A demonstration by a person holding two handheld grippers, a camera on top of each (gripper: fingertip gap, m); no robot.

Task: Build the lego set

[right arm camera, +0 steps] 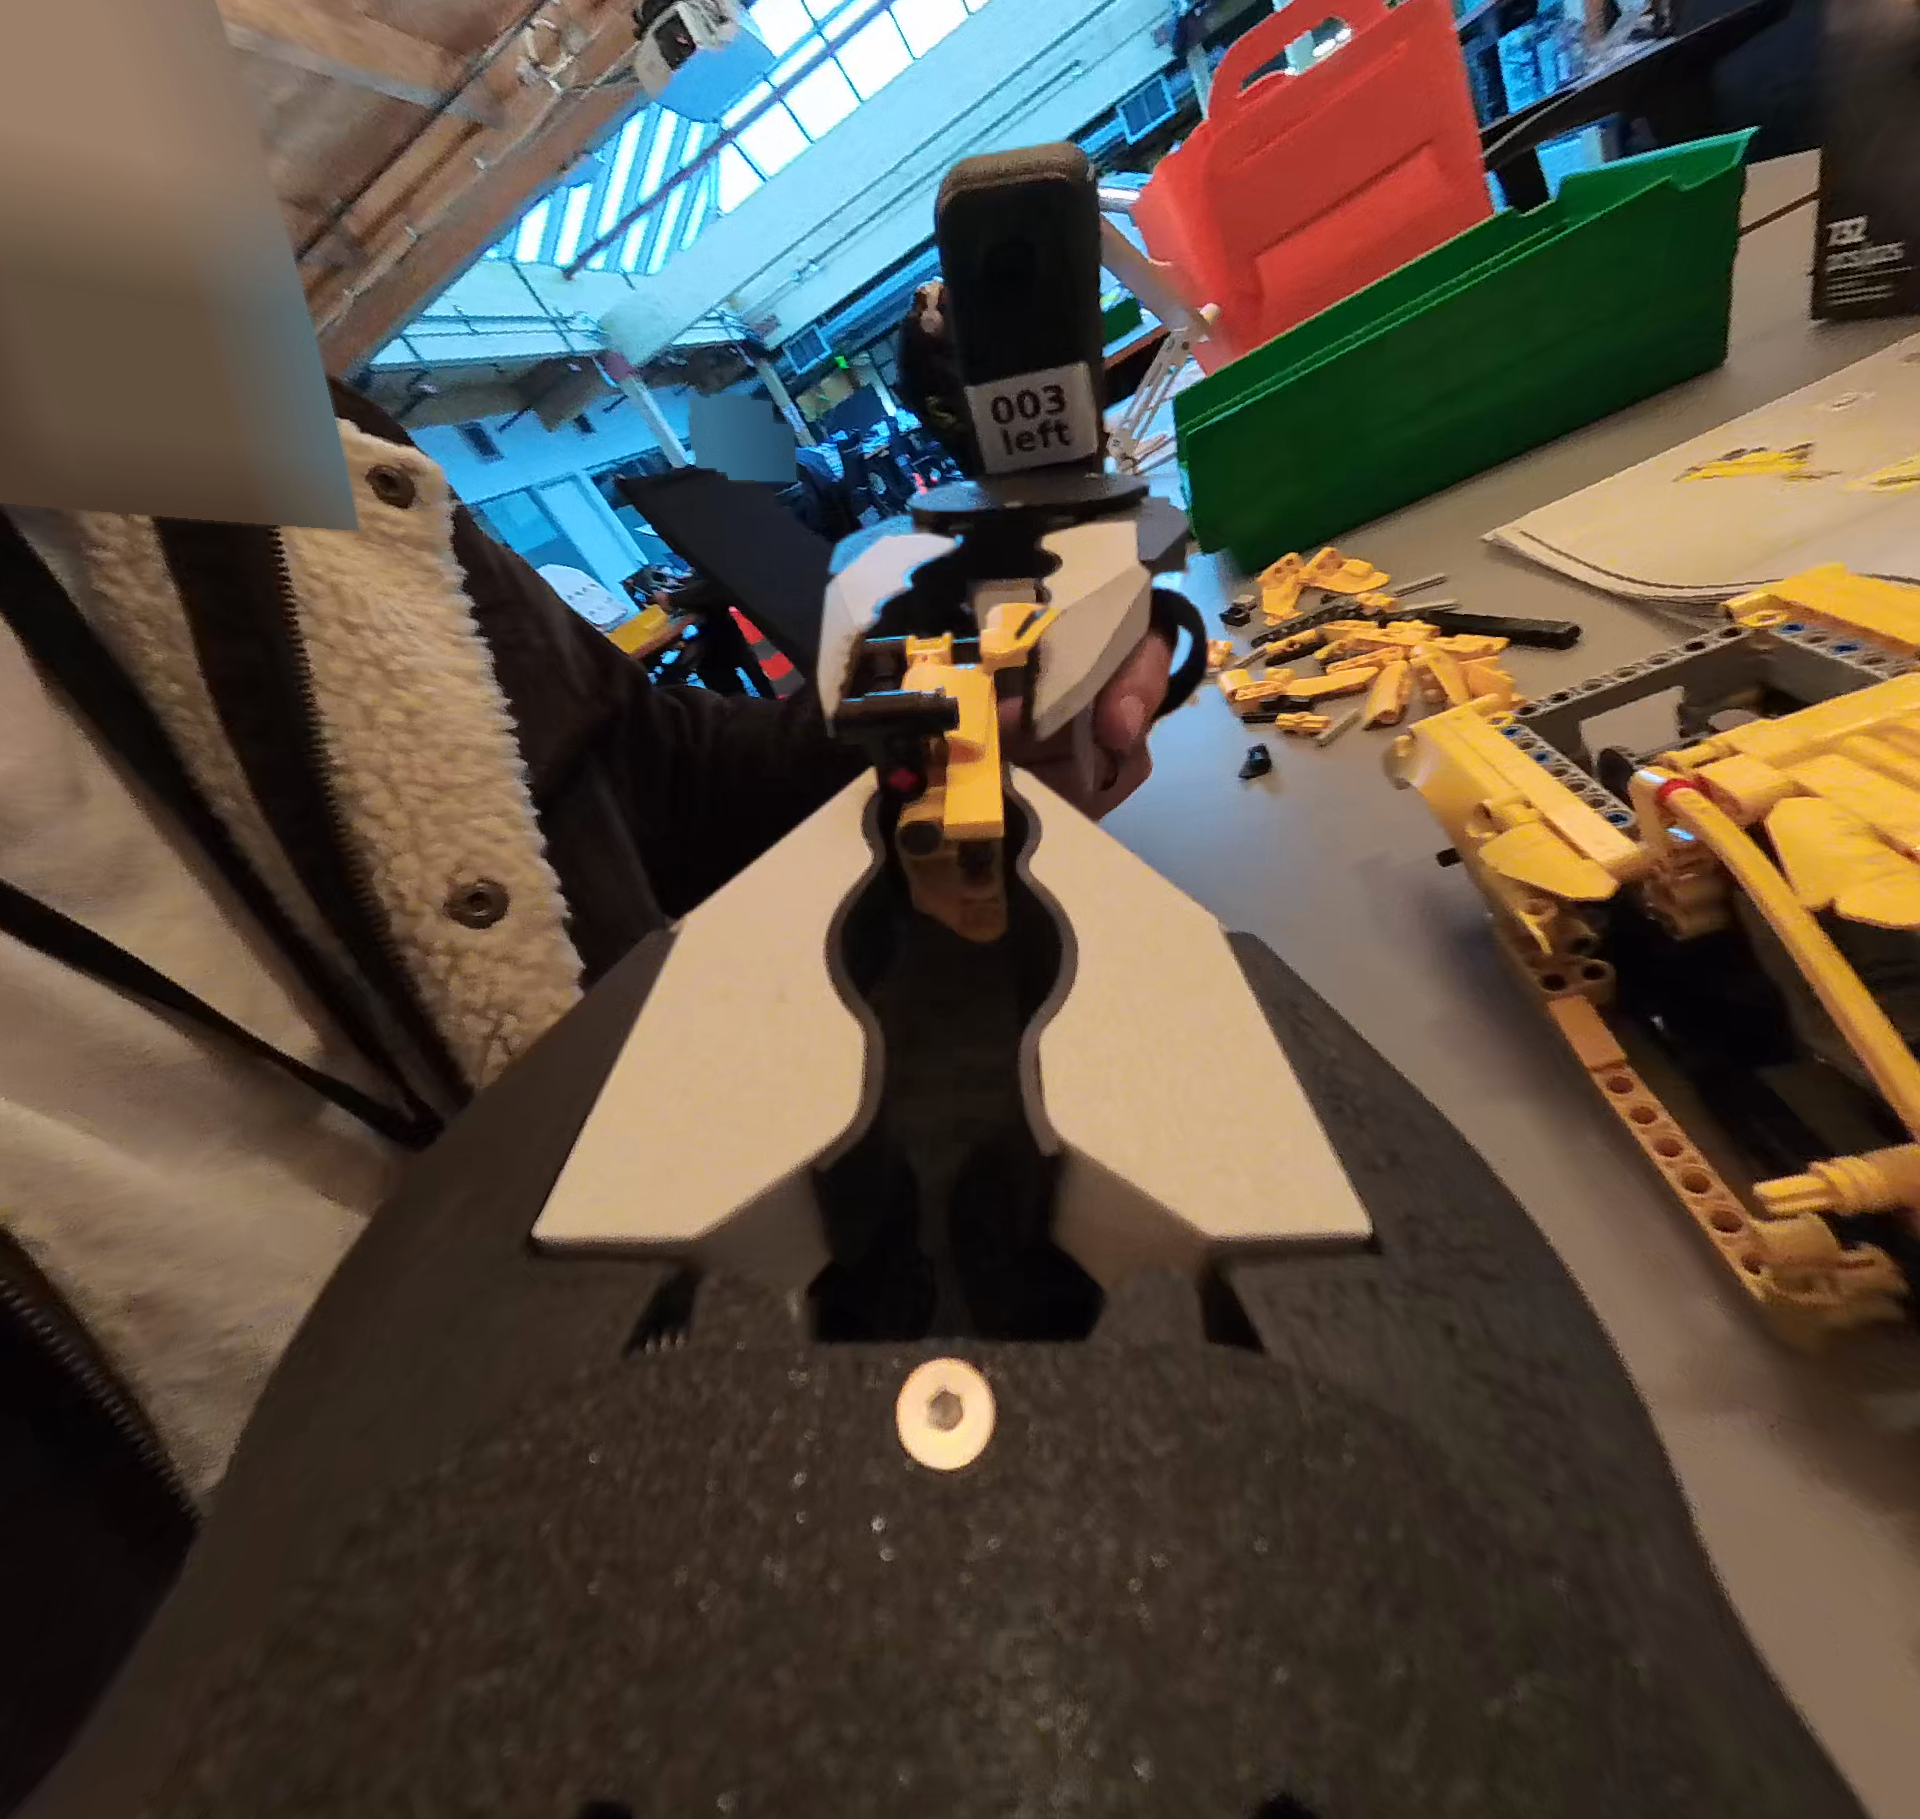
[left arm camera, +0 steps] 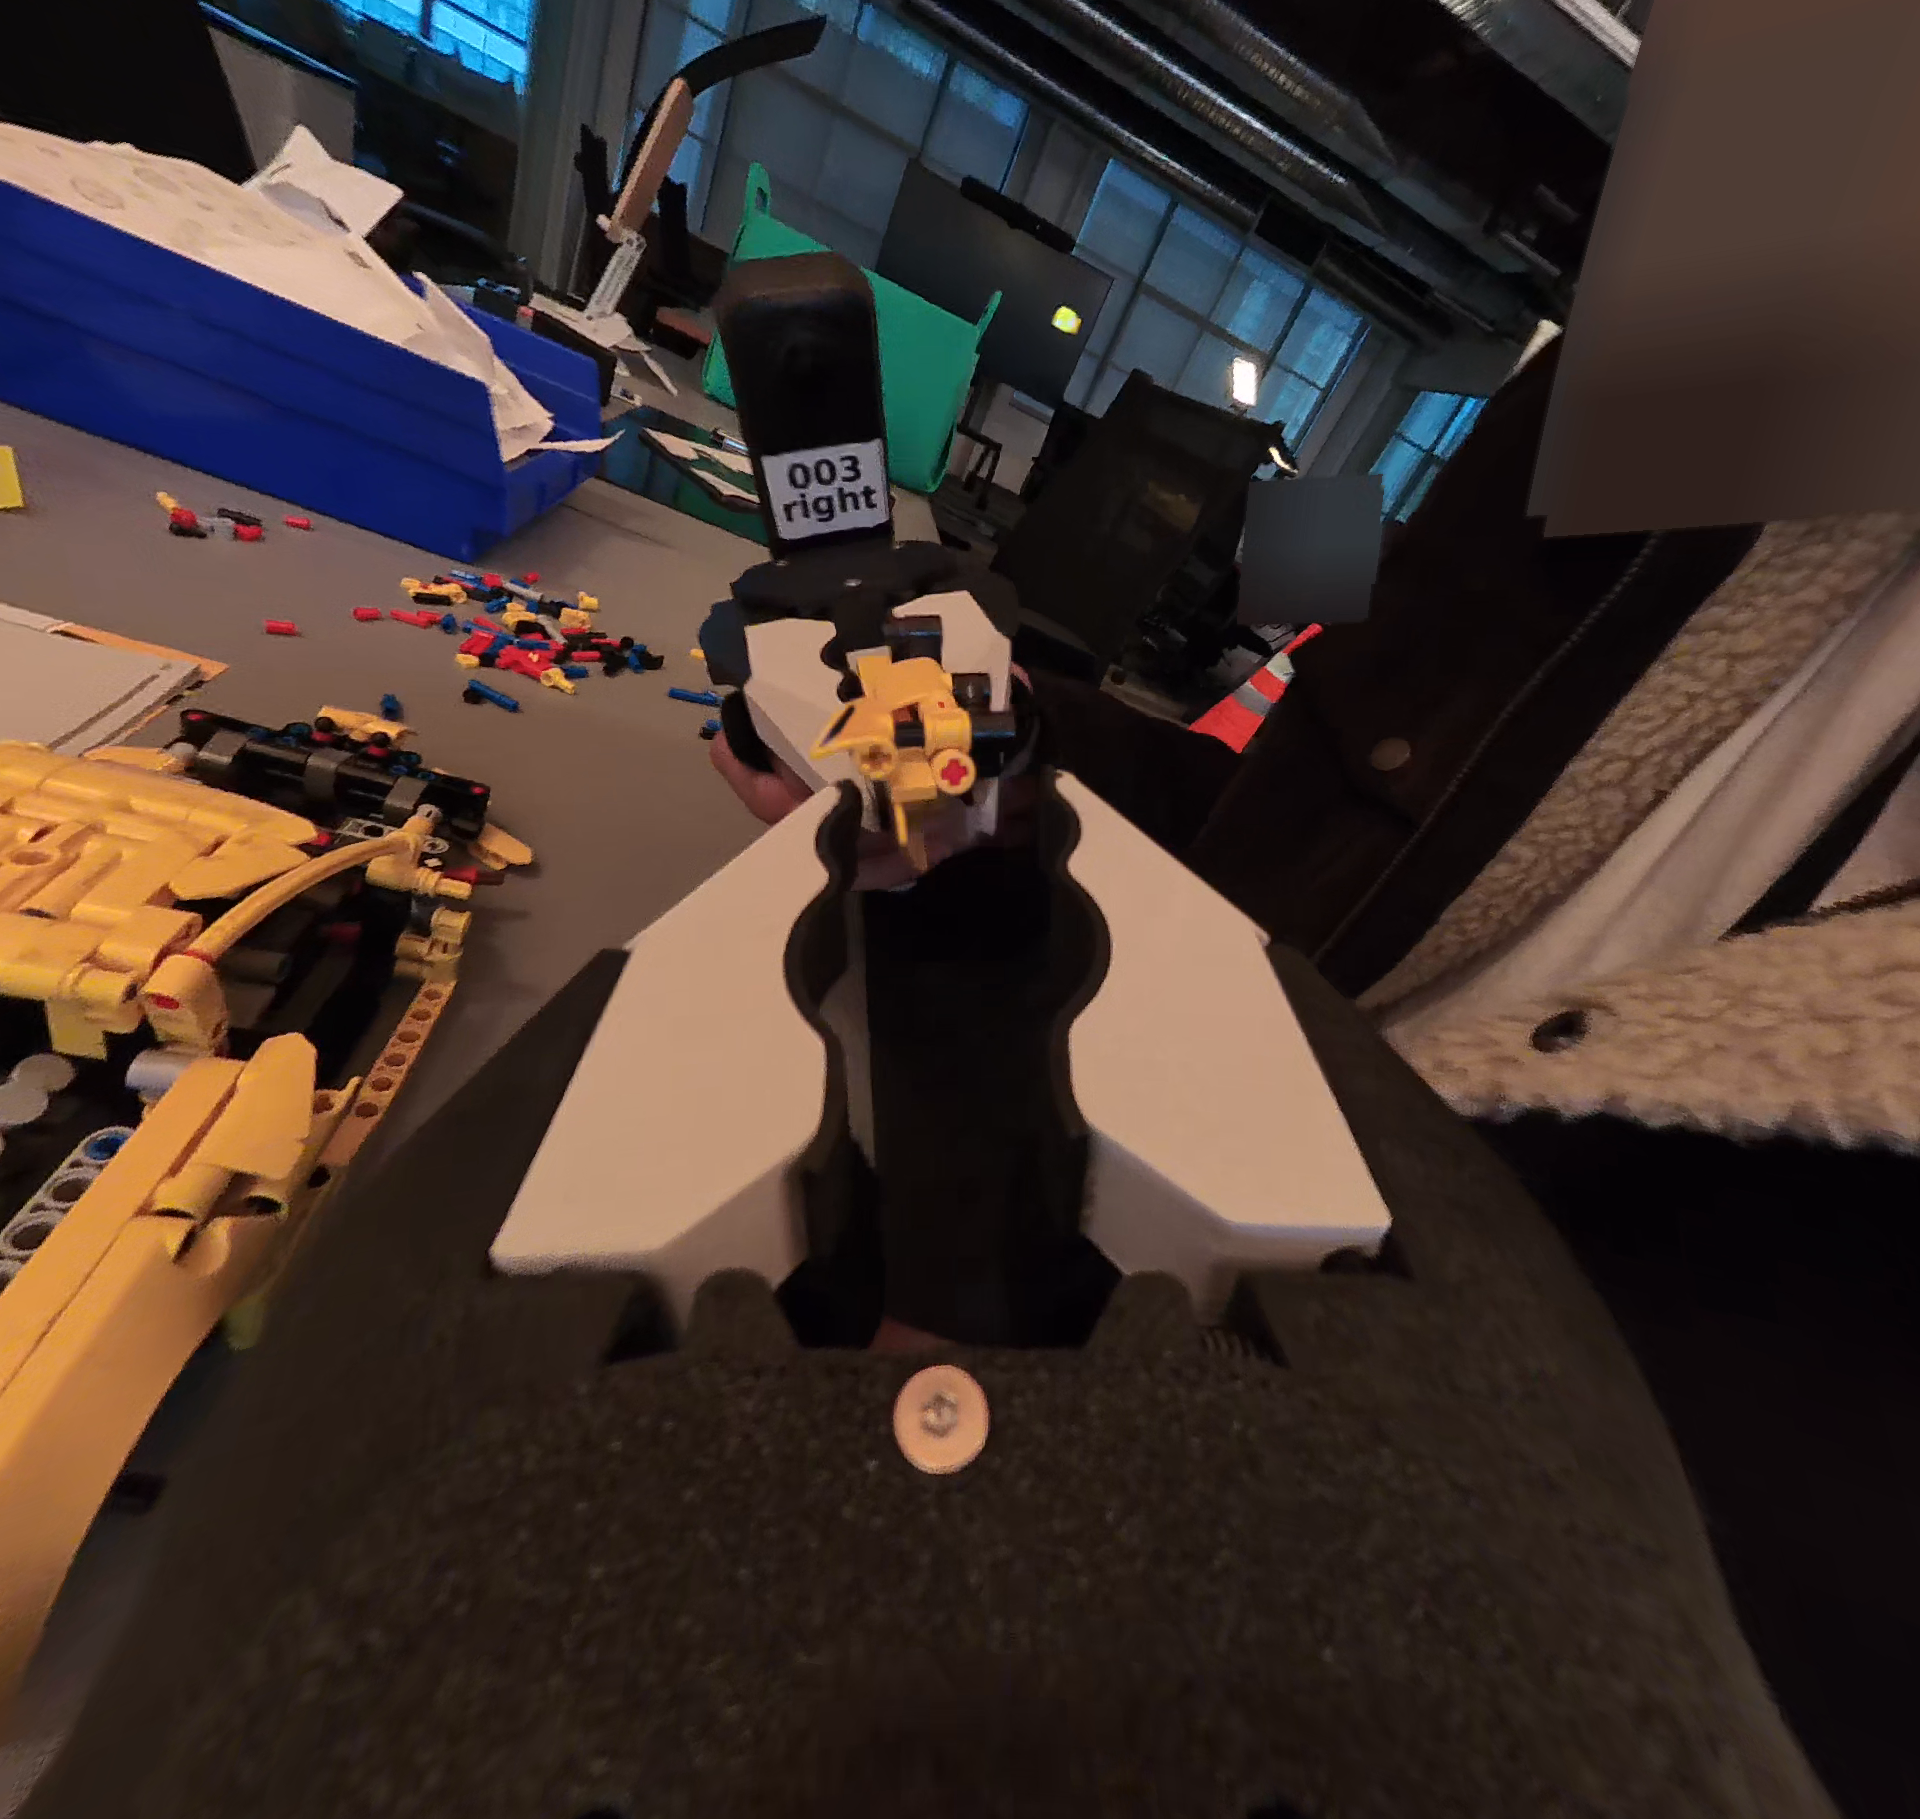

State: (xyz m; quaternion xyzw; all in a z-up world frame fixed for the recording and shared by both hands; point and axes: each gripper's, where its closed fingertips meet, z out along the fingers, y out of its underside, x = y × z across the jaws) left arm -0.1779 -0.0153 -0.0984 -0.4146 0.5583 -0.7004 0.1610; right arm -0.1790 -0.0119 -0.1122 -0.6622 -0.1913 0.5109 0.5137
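Yellow dominates the table (left arm camera: 623, 793): the big half-built model (left arm camera: 156, 917) lies low on the grey top, well apart from both grippers, which are raised in front of the person's fleece jacket (right arm camera: 343, 730). Loose pieces (left arm camera: 520, 626) are scattered farther off beside a blue bin (left arm camera: 260, 367).

Between the two tools hangs a small yellow sub-assembly (right arm camera: 951, 730). The left gripper (left arm camera: 914, 834) and the right gripper (right arm camera: 951, 824) face each other tip to tip, with the piece caught between them. In the right wrist view its long axis runs roughly in line with the right gripper's fingers, and both sets of jaws sit narrowed onto it from opposite ends, pinching it. A black pin bar (right arm camera: 894, 709) sticks out sideways, and a red cross-shaped end (left arm camera: 954, 772) shows in the left wrist view.

My judgement: the next move turns on pressing or twisting along that shared line, neither hand being clearly nearer.
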